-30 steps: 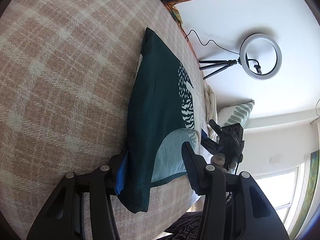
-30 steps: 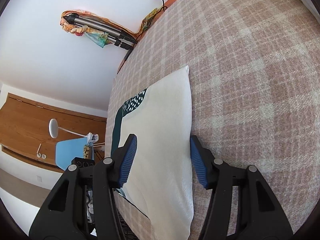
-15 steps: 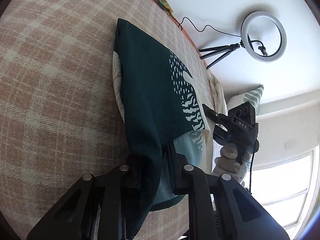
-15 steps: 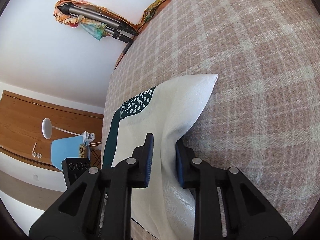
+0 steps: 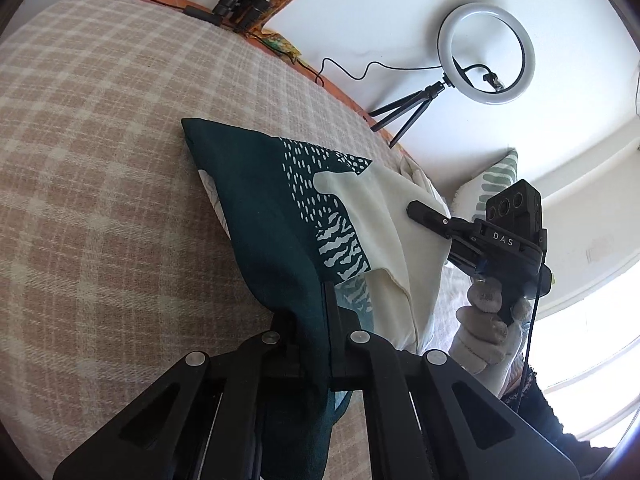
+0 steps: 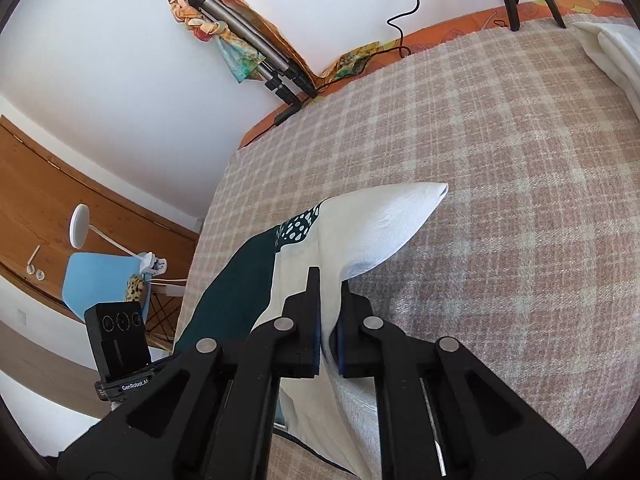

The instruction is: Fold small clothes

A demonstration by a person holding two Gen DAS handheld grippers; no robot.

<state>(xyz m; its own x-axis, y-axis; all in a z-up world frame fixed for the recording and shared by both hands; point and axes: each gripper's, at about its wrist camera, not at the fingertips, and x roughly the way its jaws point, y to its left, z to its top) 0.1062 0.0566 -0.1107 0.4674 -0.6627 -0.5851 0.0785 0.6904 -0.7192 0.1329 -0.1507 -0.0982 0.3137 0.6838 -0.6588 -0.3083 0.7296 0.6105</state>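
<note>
Left tongs [image 5: 316,312] pinching dark green edge of cloth [image 5: 280,216]; right tongs [image 6: 329,320] pinching its white edge, lifted off plaid bed [image 6: 500,200], presumably for folding over.

Plaid-covered bed [image 5: 100,168]
1 green-and-cream cloth [image 5: 260,200] partly lies on it; white folded fabric [image 6: 612,52] rests at its edge.

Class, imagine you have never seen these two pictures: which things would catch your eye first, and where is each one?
First, the dark green and cream cloth on the checked blanket, pinched at its near edge by the left gripper on the green part and the right gripper on the cream part, both jaws shut on it. Next, the white ring light on its small tripod by the far wall.
</note>
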